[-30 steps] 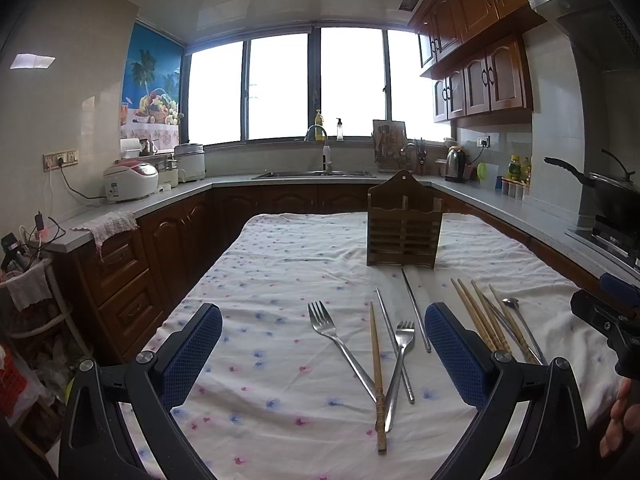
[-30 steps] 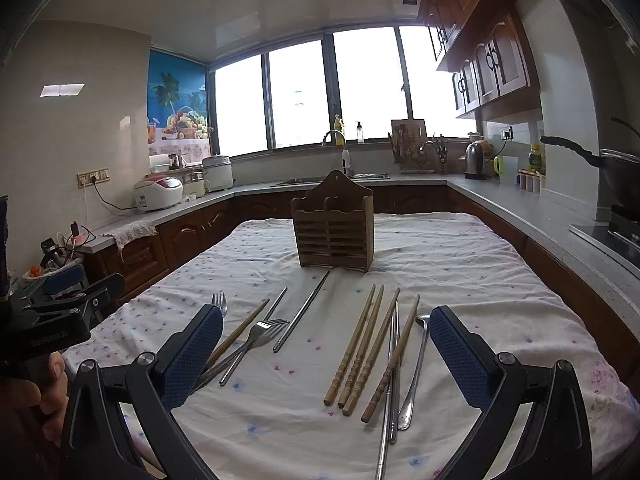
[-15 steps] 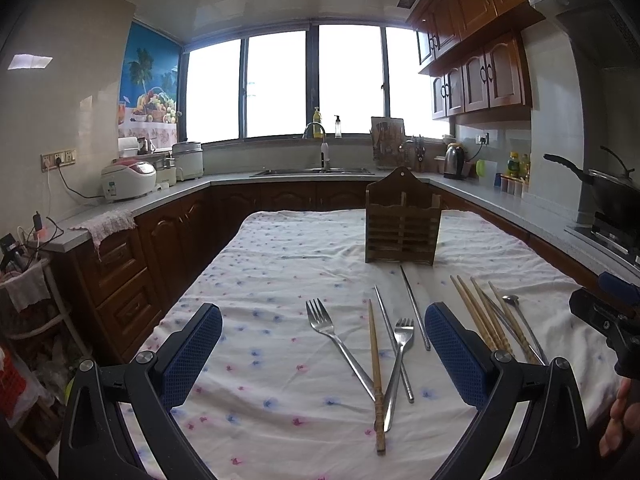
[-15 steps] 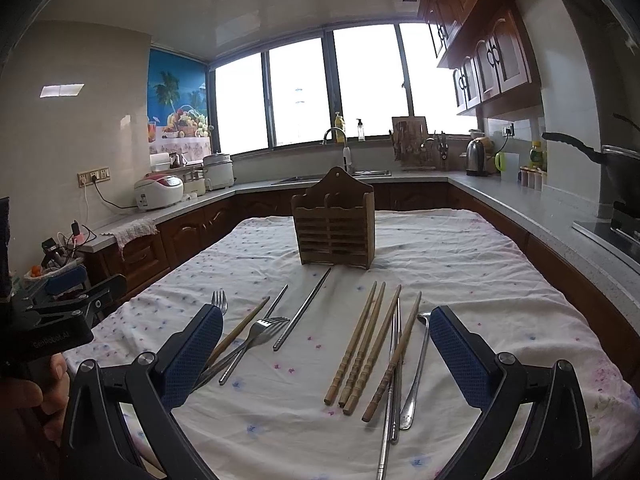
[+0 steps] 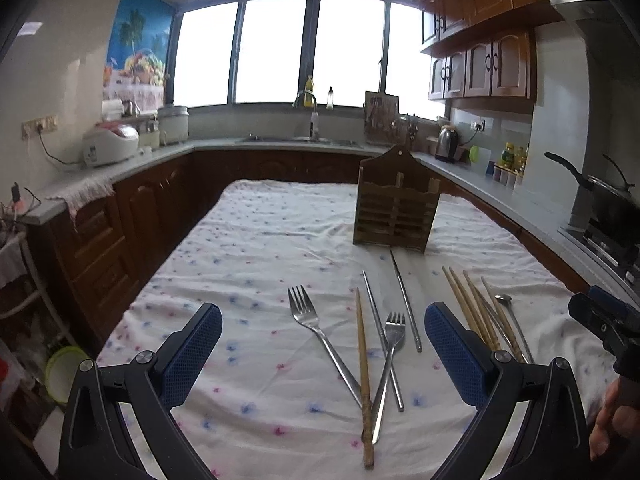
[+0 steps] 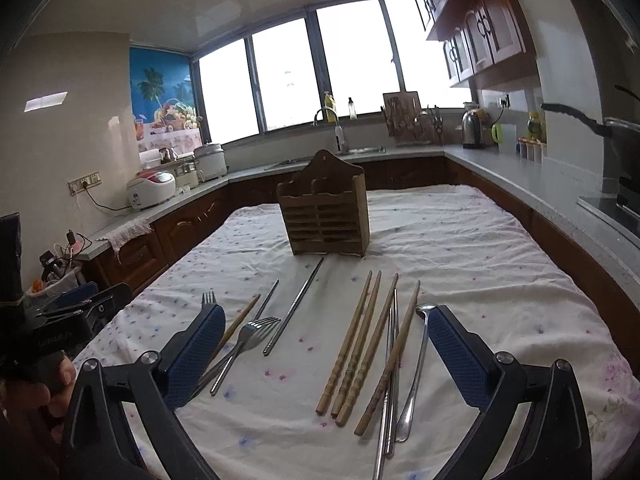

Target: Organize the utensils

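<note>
Both grippers hover with fingers spread and empty above loose utensils on a cloth-covered table.

The left gripper [image 5: 323, 350], with blue textured pads on black fingers, has its jaws wide apart and grips nothing; between and just ahead of its fingers lie a steel fork with upturned tines [image 5: 320, 334], a second steel fork [image 5: 389, 354], a single wooden chopstick [image 5: 363, 376] and two steel chopsticks [image 5: 405, 300], crossing near their handles. The right gripper [image 6: 326, 354] is likewise spread and empty; between its fingers lies a row of four wooden chopsticks [image 6: 362, 344], with a steel long-handled spoon [image 6: 416, 368] just beside its right finger. Farther ahead of both tools stands the brown slatted wooden utensil holder [image 6: 326, 210], upright on the white floral tablecloth [image 6: 460, 248]. Kitchen counters [image 5: 492, 196] surround the table.
</note>
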Tool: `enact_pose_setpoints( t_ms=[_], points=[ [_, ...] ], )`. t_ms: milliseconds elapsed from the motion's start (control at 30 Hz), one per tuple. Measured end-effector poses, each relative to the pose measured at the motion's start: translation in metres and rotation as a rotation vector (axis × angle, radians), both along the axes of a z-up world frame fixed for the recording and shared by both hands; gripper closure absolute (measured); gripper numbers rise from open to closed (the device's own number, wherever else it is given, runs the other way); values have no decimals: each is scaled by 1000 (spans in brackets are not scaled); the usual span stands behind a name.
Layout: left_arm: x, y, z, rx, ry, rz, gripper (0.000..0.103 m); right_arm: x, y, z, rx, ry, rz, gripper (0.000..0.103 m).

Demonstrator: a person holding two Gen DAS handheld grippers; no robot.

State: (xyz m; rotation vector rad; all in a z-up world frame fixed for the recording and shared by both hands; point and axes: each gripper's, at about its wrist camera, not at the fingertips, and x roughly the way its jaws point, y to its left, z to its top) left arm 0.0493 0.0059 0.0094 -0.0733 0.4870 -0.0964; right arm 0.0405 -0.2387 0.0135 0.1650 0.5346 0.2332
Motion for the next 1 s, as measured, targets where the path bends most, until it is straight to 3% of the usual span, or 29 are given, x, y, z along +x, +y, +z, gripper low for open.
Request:
enact_pose_setpoints(
  t_ms=[333,500,667,800,1000],
  points=[
    [67,3,14,-52,109,-60,7,51,-24,-11,53,147,-37,29],
    [102,-5,15,-42,169,-100,17,82,-42,-24,90,245,-60,50],
    [141,-21,14,-22,255,-159,27,109,-55,-30,105,309,-83,59],
    [176,-39,14,-5,310,-194,27,127,-62,-33,98,334,-99,64],
    [223,-64,10,35,324,-214,33,156,-67,-52,98,415,-107,73]
  ],
)
